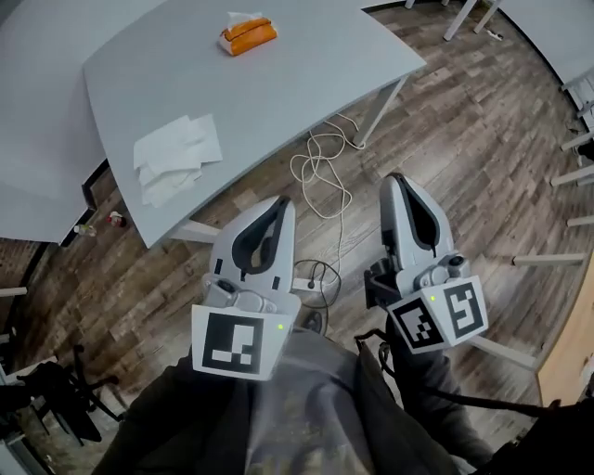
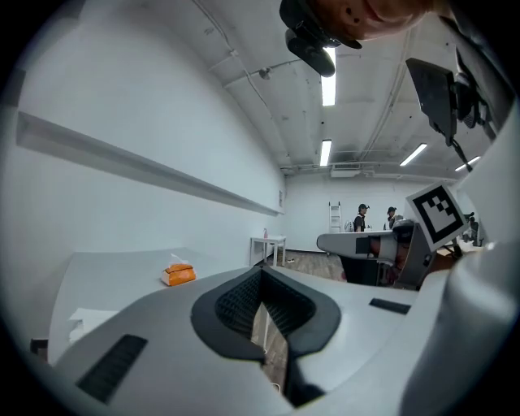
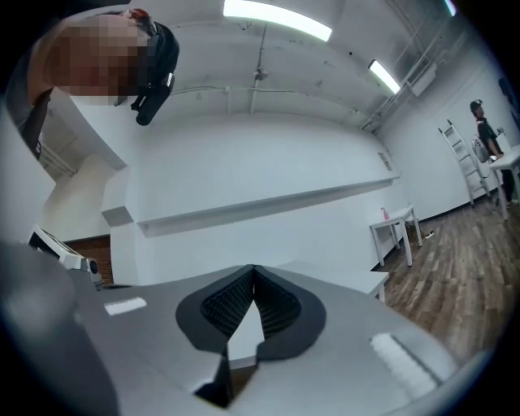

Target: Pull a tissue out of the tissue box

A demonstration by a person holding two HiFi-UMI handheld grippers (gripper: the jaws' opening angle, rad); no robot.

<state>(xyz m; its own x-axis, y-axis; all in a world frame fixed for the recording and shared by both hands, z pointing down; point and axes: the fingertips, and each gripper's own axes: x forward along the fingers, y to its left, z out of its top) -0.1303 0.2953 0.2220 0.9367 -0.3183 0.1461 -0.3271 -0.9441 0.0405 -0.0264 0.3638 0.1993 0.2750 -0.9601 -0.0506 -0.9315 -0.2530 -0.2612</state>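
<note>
On the near left part of the grey table (image 1: pixel 306 83) lay a pile of loose white tissues (image 1: pixel 176 153), spread flat close to that edge. Further right and at the table's far side sat the orange tissue box (image 1: pixel 248 35), with a white tissue (image 1: pixel 243 18) standing up out of its top. Neither of my grippers was anywhere near it; both were off the table, on its near side and over the wooden floor (image 1: pixel 464 130).

Below the table's near right corner a pale cable (image 1: pixel 320 172) looped across the floor. Just short of the table's near edge I held my left gripper (image 1: pixel 278 202), pointing towards the table. Its jaws were closed tip to tip with nothing between them, and past them its own view showed the tissue box well ahead on the table top.

To the right of it, beyond the table's near right corner, was my right gripper (image 1: pixel 397 178), its marker cube (image 1: pixel 439 315) towards me. Its jaws were also pressed together and held nothing; only a strip of the table's pale top showed through the slit under the pads. Far behind the table, across the room, two people (image 2: pixel 363 218) stood.
</note>
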